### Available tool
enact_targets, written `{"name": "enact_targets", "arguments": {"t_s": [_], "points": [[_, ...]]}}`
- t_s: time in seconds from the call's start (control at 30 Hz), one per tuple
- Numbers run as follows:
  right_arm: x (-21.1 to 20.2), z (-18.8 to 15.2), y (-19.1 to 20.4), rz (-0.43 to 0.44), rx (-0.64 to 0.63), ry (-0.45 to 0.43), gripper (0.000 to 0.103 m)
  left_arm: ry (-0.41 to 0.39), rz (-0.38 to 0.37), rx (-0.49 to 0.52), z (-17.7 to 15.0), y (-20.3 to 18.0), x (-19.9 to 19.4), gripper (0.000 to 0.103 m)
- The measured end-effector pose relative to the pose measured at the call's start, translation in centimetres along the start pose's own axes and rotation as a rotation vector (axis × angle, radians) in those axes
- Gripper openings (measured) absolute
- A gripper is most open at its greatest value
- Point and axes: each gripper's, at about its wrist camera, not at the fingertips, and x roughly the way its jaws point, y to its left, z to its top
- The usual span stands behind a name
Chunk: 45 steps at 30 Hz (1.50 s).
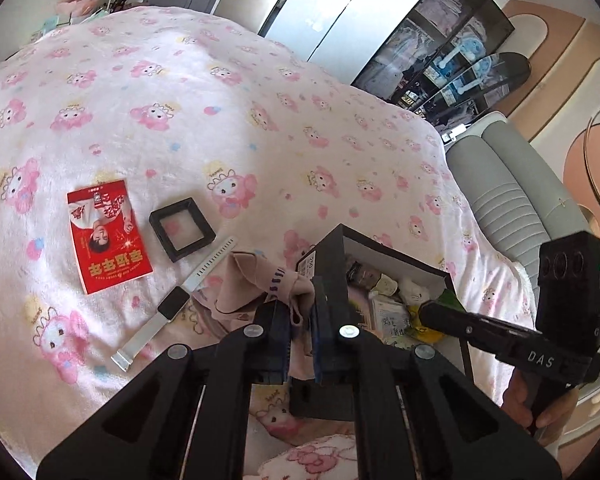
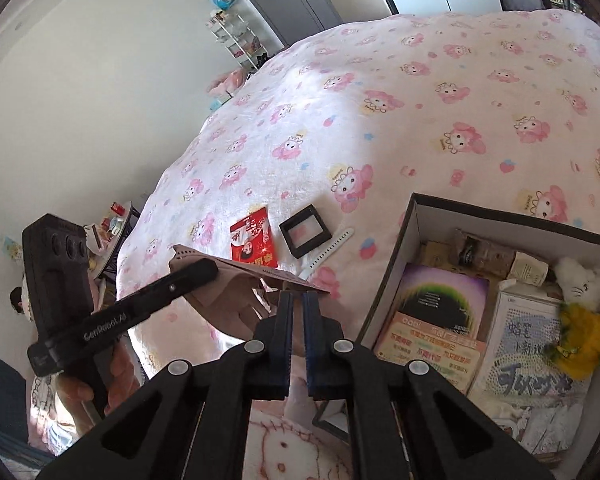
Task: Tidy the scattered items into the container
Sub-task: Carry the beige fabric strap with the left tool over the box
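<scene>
Left gripper (image 1: 300,320) clamped on sock (image 1: 256,280)

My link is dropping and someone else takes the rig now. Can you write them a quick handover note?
Left gripper: fingers shut on the pink cloth, held beside the box.
Right gripper: fingers nearly closed, nothing seen between them, by the box.
Done: the box already holds packets and a plush toy.
Left: put the cloth in, then the red booklet, black square case and white-strap watch, all lying on the blanket.
</scene>
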Motion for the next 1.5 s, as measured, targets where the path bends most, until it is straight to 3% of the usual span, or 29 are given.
{"name": "enact_targets", "arguments": {"t_s": [0.1, 0.3, 0.4, 0.43, 0.63, 0.7, 0.87, 0.97, 1.07, 1.2, 1.27, 1.3, 1.4, 1.5], "points": [[0.3, -0.7, -0.1, -0.001, -0.013, 0.024, 0.004, 0.014, -0.005, 0.002, -0.3, -0.7, -0.4, 0.006], [0.8, -1.8, 1.8, 0.06, -0.055, 0.056, 0.01, 0.026, -0.036, 0.125, 0.1, -6.6, -1.1, 0.006], [-0.6, -3.0, 1.4, 0.066, -0.056, 0.042, 0.03, 0.04, -0.084, 0.195, 0.2, -10.7, -0.6, 0.006], [-1.3, -3.5, 1.0, 0.058, -0.054, 0.035, 0.034, 0.047, -0.108, 0.212, 0.1, -12.0, -0.5, 0.006], [-8.8, -6.3, -5.8, -0.085, 0.101, -0.088, 0.034, 0.085, -0.307, 0.332, -1.6, -21.0, 0.6, 0.006], [-11.4, -7.5, -8.4, -0.151, 0.156, -0.132, 0.036, 0.1, -0.33, 0.363, -2.5, -22.7, 1.7, 0.006], [-13.2, -10.7, -14.3, -0.252, 0.3, -0.112, 0.038, 0.266, -0.184, 0.407, -6.9, -22.5, 10.3, 0.006], [-12.2, -11.8, -15.5, -0.262, 0.322, -0.071, 0.038, 0.373, -0.103, 0.355, -8.9, -19.9, 13.7, 0.006], [-10.9, -11.6, -15.8, -0.24, 0.321, -0.045, 0.038, 0.299, 0.025, 0.362, -8.1, -18.1, 12.8, 0.006], [-8.5, -10.5, -16.1, -0.258, 0.321, -0.023, 0.038, 0.302, 0.074, 0.232, -6.9, -15.2, 12.7, 0.019], [-7.3, -10.3, -16.6, -0.317, 0.333, 0.002, 0.038, 0.267, 0.128, 0.212, -6.5, -14.6, 12.2, 0.025], [-6.9, -10.2, -16.7, -0.324, 0.341, 0.007, 0.038, 0.255, 0.138, 0.206, -6.4, -14.4, 12.0, 0.031], [-6.2, -10.6, -17.0, -0.257, 0.362, 0.013, 0.038, 0.264, 0.088, 0.173, -6.1, -14.0, 12.0, 0.033], [-6.0, -10.6, -16.9, -0.29, 0.344, 0.018, 0.038, 0.216, 0.094, 0.178, -5.7, -14.2, 11.7, 0.033]]}}
